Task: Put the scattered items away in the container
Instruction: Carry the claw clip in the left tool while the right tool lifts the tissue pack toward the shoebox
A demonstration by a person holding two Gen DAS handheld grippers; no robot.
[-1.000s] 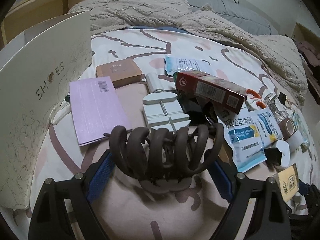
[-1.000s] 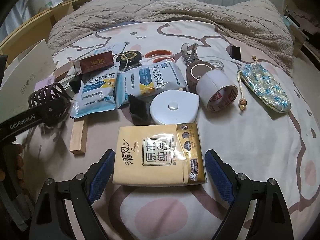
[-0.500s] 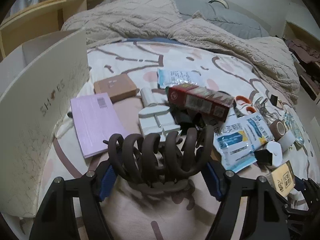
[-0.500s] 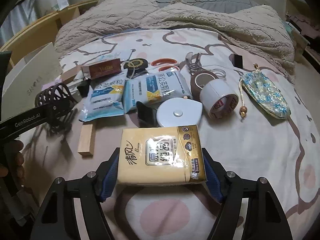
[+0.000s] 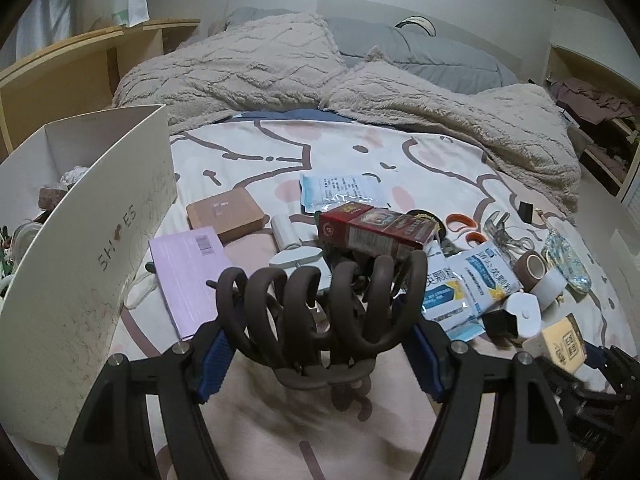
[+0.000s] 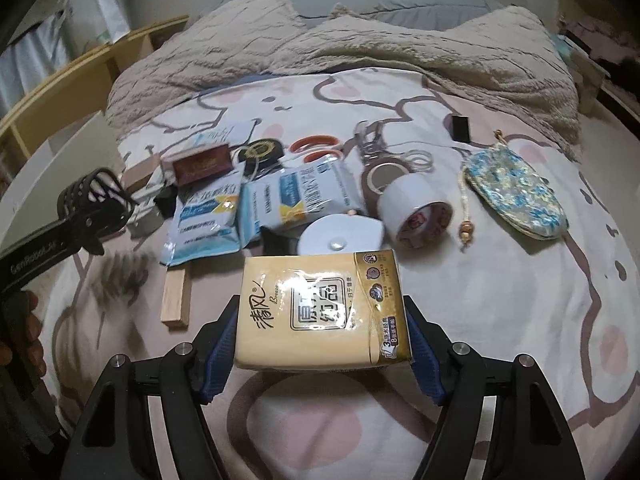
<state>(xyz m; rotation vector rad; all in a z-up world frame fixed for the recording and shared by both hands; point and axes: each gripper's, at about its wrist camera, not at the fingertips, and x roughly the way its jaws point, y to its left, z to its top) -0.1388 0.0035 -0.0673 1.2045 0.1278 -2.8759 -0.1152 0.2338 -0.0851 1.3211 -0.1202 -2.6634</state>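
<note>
My left gripper (image 5: 320, 344) is shut on a brown claw hair clip (image 5: 320, 312) and holds it above the bed; it also shows in the right wrist view (image 6: 94, 200). My right gripper (image 6: 322, 340) is shut on a yellow tissue pack (image 6: 324, 304), lifted off the sheet. The white shoe box (image 5: 92, 216) stands open at the left of the left wrist view, with some items inside. Scattered on the bed lie a red carton (image 5: 372, 228), blue sachets (image 6: 248, 208), a tape roll (image 6: 416, 212) and a floral pouch (image 6: 516, 196).
A lilac booklet (image 5: 188, 272), tan box (image 5: 226, 216), white plastic parts (image 5: 288, 240), wooden block (image 6: 176, 296), scissors (image 6: 316, 148), pliers (image 6: 372, 144) and a black clip (image 6: 460, 128) lie on the sheet. A beige blanket (image 5: 320, 80) is heaped behind.
My right gripper closed on the tissue pack and lifted it. My left gripper rose with the hair clip, and the box's inside came into view.
</note>
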